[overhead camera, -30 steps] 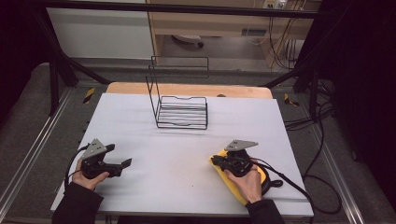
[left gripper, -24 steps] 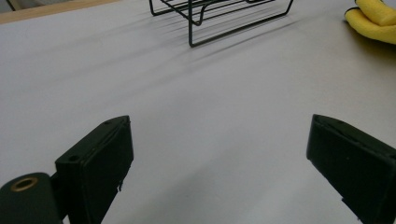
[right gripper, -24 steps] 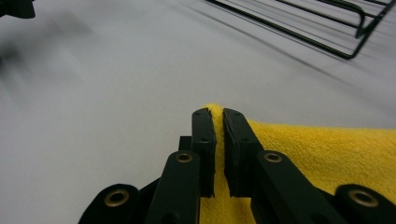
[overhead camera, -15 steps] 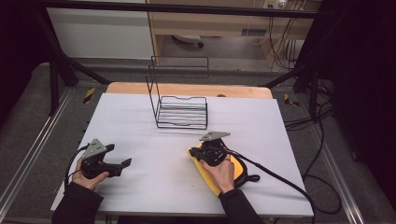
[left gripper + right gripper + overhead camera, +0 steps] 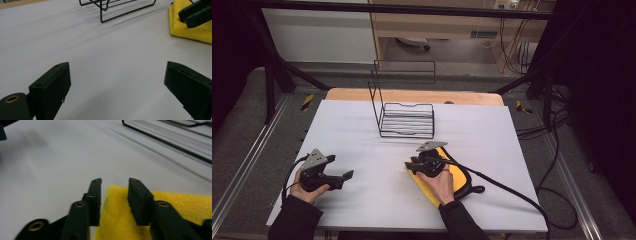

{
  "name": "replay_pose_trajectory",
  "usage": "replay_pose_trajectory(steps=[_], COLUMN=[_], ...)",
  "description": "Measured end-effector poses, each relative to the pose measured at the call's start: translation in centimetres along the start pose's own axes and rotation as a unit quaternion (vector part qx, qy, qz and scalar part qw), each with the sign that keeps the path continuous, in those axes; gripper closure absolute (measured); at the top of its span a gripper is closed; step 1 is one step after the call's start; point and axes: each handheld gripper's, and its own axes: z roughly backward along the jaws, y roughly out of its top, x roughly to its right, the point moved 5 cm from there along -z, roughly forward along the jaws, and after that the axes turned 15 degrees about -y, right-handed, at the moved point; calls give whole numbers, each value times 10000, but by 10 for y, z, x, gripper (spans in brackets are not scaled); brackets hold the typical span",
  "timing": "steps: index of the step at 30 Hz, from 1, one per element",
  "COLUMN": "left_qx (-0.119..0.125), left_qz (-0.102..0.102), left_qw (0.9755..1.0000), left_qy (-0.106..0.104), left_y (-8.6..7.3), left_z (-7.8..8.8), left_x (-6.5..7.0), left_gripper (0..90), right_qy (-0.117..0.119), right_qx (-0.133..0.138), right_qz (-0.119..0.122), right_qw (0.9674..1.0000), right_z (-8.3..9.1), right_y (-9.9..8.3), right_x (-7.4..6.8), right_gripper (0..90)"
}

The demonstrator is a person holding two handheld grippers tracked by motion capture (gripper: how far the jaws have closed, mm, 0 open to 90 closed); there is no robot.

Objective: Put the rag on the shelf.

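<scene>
Yellow cloth: a soft, folded yellow terry cloth (image 5: 451, 181) is lying flat on the white table (image 5: 512, 150), just in front of the black wire rack (image 5: 406, 119) and slightly to its right, nearer the person.

Right gripper: the black two-jaw right gripper (image 5: 411, 166) is sitting over the cloth's left corner, the end nearest the rack. Its jaws have just been opening and are now standing narrowly parted, with the cloth's edge (image 5: 117, 220) lying below and between them, not pinched. Judging by that, the hand is lining up to take hold of this corner.

Left gripper: the black left gripper (image 5: 348, 174) is resting on the table well to the left of the rack's front, pointing toward the cloth. Its jaws are standing wide apart with bare table between them (image 5: 115, 82), seemingly waiting for its turn.

Wire rack: standing upright at mid-table, empty, apart from both grippers.
</scene>
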Motion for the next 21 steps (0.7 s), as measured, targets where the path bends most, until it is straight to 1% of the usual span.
replay_pose_trajectory(steps=[2, 3, 6, 7, 8, 11, 12, 15, 18, 20, 21], left_qx=[1, -2, 0, 0, -20, -58, -86, -155, -162, -187, -211], left_qz=[6, 3, 36, 36, 32, 72, 107, 114, 160, 178, 153], left_qw=[10000, 10000, 10000, 10000, 10000, 10000, 9999, 9998, 9997, 9996, 9996], left_qy=[-3, 6, 32, 32, 29, -25, -21, -23, -68, -83, -103], left_y=[0, 0, 1, 1, 2, 3, 4, 6, 9, 13, 15], left_z=[0, 0, -2, -2, -3, -6, -8, -12, -17, -22, -25], left_x=[0, 0, 2, 2, 3, 6, 7, 11, 18, 24, 28], left_gripper=[68, 67, 67, 67, 67, 66, 67, 67, 67, 71, 74], right_qy=[-12, -46, -136, -136, -211, -206, -242, -351, -464, -523, -550], right_qx=[126, 176, 219, 219, 262, 295, 274, 147, -17, -82, -109], right_qz=[12, 26, 173, 173, 235, 239, 252, 337, 364, 301, 264], right_qw=[9999, 9998, 9995, 9995, 9992, 9991, 9990, 9987, 9983, 9981, 9981], right_z=[5, 9, 22, 22, 31, 44, 48, 56, 62, 66, 68], right_y=[5, 8, 14, 14, 17, 16, 14, 6, -7, -17, -21], right_x=[2, 4, 11, 11, 17, 28, 32, 44, 58, 67, 72], right_gripper=[445, 394, 247, 247, 177, 135, 122, 110, 114, 137, 159])
